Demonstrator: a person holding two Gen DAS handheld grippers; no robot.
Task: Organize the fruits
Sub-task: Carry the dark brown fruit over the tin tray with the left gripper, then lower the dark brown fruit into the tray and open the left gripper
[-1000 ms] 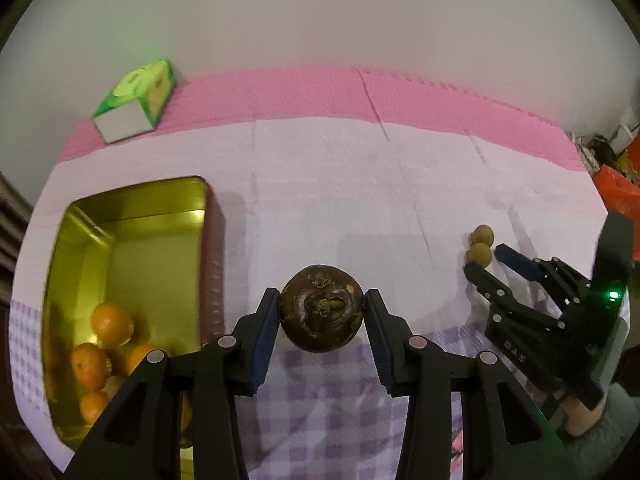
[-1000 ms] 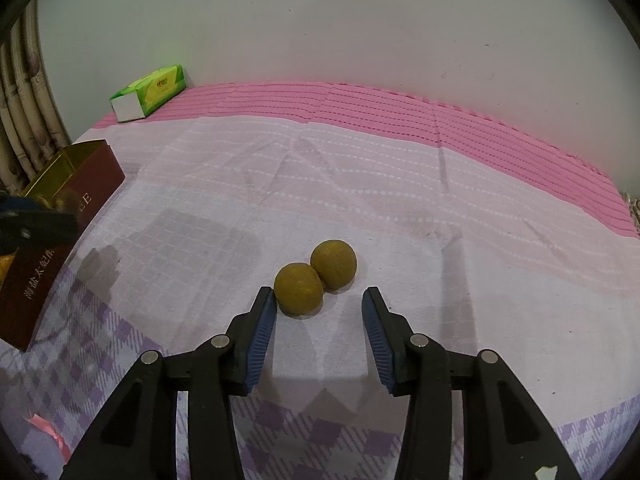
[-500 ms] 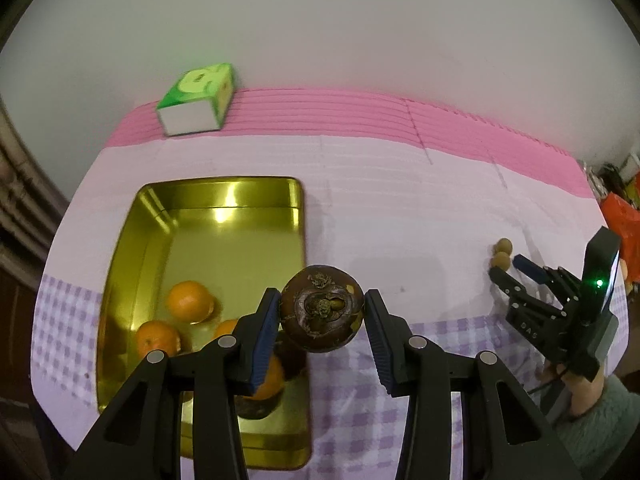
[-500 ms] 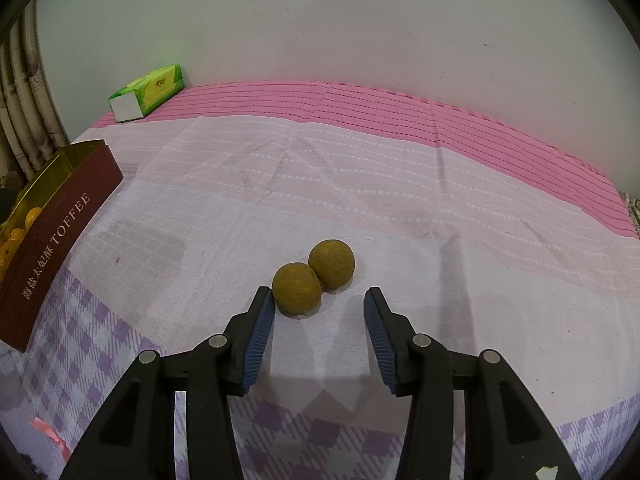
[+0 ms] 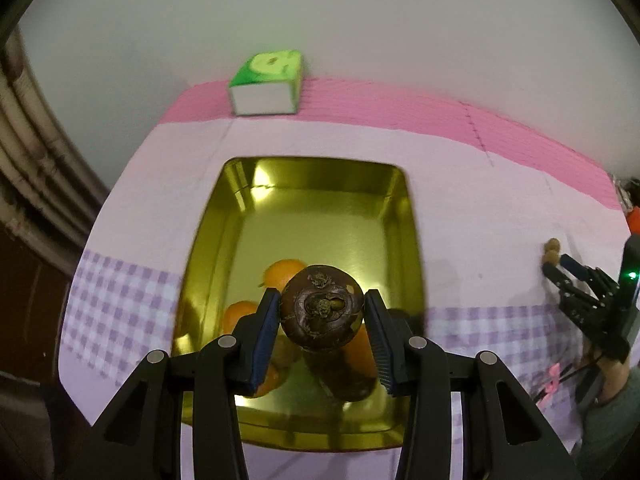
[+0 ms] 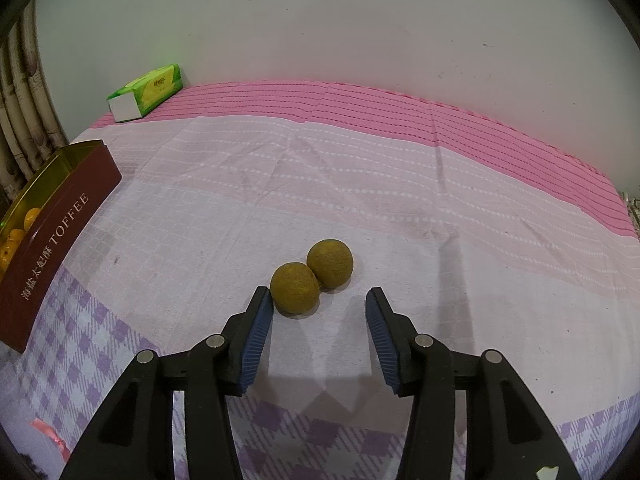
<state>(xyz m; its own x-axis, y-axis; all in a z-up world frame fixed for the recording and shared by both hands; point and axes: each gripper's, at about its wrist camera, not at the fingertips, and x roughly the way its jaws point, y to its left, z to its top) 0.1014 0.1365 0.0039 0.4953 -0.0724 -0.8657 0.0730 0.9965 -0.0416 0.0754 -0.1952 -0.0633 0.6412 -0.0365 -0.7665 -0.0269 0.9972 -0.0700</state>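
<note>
While our left hand-held gripper (image 5: 322, 332) clamps a dark brown fruit (image 5: 321, 307) above the gold tin (image 5: 414, 240), our right hand-held gripper (image 6: 319, 334) gapes empty beside two yellow-green fruits (image 6: 295, 288)

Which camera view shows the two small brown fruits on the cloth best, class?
The right wrist view: the two small brown fruits lie close, large and sharp, touching each other. The left wrist view shows them only as tiny specks near the right edge.

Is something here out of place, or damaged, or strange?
Nothing looks spilled or damaged. Only two small yellow-green fruits lie touching each other on the cloth, outside the gold tin that holds the oranges.
</note>
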